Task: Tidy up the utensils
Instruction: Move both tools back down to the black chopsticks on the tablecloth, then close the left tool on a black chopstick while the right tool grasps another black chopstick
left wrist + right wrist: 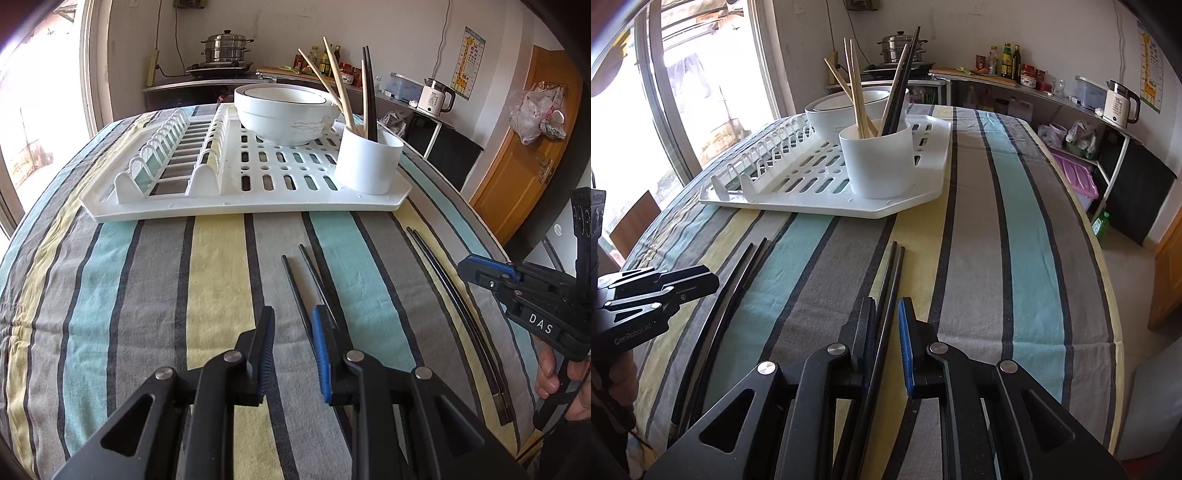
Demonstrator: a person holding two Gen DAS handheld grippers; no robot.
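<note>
Right wrist view: my right tongs (886,325) straddle black chopsticks (892,273), pads not pressing; left tongs (293,332) part-open, empty (second pair (310,280) just beside).

Your tabletop (155,295) wears a cloth striped in grey, teal, pale yellow and thin dark lines, and toward its far edge you see a white drying rack (236,199) carrying a white bowl (284,114) with a dark rim line and a white cup (365,162). In that cup stand pale wooden chopsticks (332,81) beside black chopsticks (369,92), while two more black pairs (306,280) (454,299) lie on the stripes near you. Your left gripper (293,325) and right gripper (886,314) are black with blue pads.
</note>
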